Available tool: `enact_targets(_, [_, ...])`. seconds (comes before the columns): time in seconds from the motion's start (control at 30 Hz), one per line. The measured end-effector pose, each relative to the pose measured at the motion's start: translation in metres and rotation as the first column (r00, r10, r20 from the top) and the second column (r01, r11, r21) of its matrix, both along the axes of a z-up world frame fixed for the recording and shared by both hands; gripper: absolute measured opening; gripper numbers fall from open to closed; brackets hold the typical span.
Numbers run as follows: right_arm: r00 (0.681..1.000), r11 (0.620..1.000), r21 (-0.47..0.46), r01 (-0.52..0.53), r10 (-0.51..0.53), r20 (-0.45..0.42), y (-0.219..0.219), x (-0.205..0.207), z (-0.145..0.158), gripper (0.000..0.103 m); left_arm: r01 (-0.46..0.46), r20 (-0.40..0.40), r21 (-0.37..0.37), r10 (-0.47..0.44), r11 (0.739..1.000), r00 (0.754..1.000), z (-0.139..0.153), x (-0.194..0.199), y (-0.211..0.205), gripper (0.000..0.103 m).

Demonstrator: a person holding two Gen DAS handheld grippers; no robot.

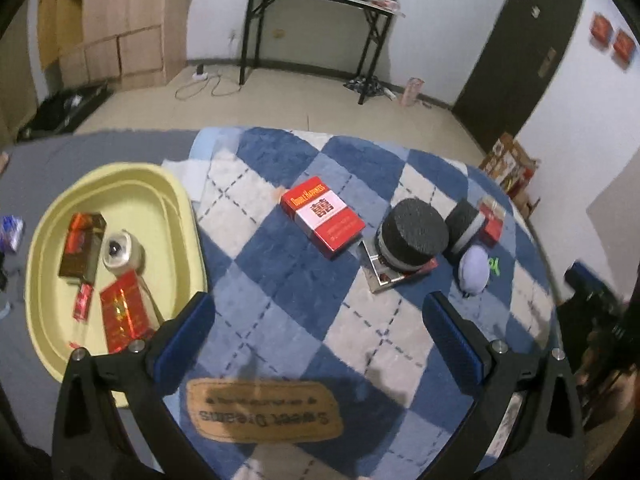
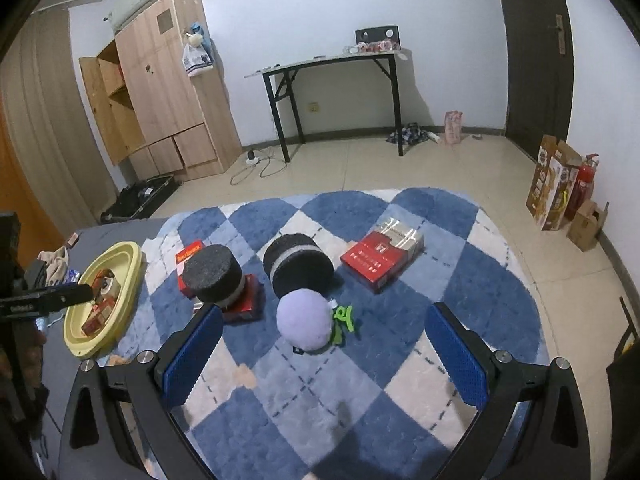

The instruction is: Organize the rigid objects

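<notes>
A yellow tray (image 1: 184,216) on the left holds a dark box (image 1: 82,246), a tape roll (image 1: 118,254) and red packets (image 1: 124,312); it also shows in the right wrist view (image 2: 132,280). A red Double Happiness box (image 1: 322,216) lies on the checked rug. A black sponge cylinder (image 1: 414,232) stands on a red box (image 2: 248,300). A second cylinder (image 2: 298,264), a lilac puff (image 2: 306,322), a green clip (image 2: 344,316) and a red cigarette pack (image 2: 380,256) lie nearby. My left gripper (image 1: 320,340) is open and empty over the rug. My right gripper (image 2: 324,352) is open and empty near the puff.
The blue-and-white checked rug (image 2: 460,280) covers a grey bed (image 1: 80,148). Beyond it are a tiled floor, a black-legged table (image 2: 332,64), a wooden wardrobe (image 2: 160,80), a dark door (image 2: 536,40) and cardboard boxes (image 2: 552,188) at the right.
</notes>
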State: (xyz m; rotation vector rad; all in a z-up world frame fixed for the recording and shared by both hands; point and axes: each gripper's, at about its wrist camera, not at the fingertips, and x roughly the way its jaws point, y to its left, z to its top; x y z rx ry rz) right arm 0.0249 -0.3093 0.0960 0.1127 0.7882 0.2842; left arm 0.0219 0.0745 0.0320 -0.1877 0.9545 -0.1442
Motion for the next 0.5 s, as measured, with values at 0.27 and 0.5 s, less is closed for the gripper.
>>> enact_targets(0.27, [0.999, 1.000, -0.014, -0.016, 0.016, -0.033, 0.0056, 0.0077, -0.0094, 0.103, 0.027, 0.009, 0.035, -0.027, 0.999, 1.000, 0.0032, -0.0023, -0.0073, 0.103])
enact_targets(0.5, [0.999, 0.999, -0.029, -0.026, 0.025, -0.038, 0.0096, 0.0104, -0.0132, 0.103, 0.026, 0.009, 0.037, -0.026, 0.999, 1.000, 0.0044, -0.0007, -0.0065, 0.103])
